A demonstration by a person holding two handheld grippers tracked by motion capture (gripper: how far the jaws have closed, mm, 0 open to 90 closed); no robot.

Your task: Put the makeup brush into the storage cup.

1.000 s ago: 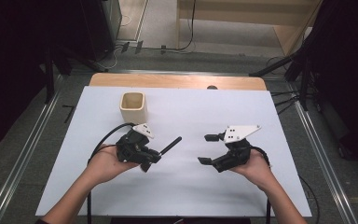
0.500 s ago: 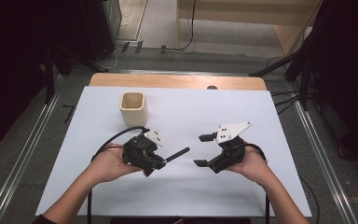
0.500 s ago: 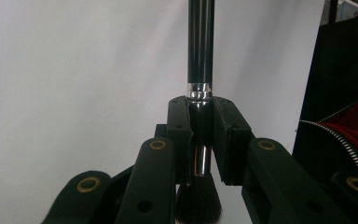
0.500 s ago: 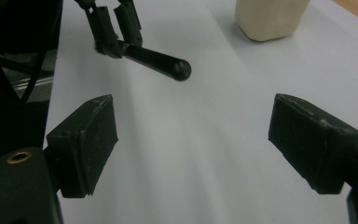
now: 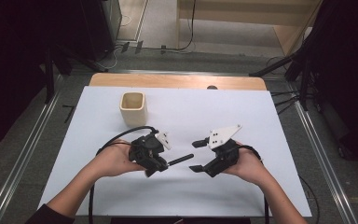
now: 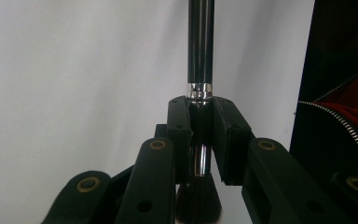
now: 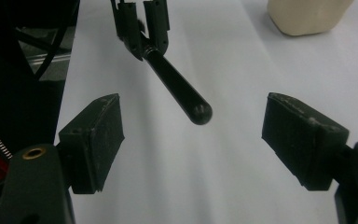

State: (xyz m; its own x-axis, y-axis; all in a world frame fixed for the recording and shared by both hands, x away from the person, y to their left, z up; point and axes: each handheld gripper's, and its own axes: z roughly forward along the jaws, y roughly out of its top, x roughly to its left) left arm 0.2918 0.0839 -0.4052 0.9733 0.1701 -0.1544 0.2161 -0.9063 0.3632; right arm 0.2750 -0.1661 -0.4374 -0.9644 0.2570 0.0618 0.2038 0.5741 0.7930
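Left tongs (image 5: 164, 164) clamped on a black brush (image 6: 200, 51) at its ferrule; bristles cut off at the left gripper view's lower edge. Right tongs (image 7: 193, 140) apart, having just narrowed slightly, handle tip between them, untouched, above the desk (image 5: 261, 116).

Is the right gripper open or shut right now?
Open. The right gripper has its fingers spread wide with nothing between them; the brush handle tip hangs just ahead.

White table top (image 5: 270, 121) with a wood strip along its far edge, just a cream square cup (image 5: 133, 108) sitting beyond the left gripper (image 5: 161, 165).
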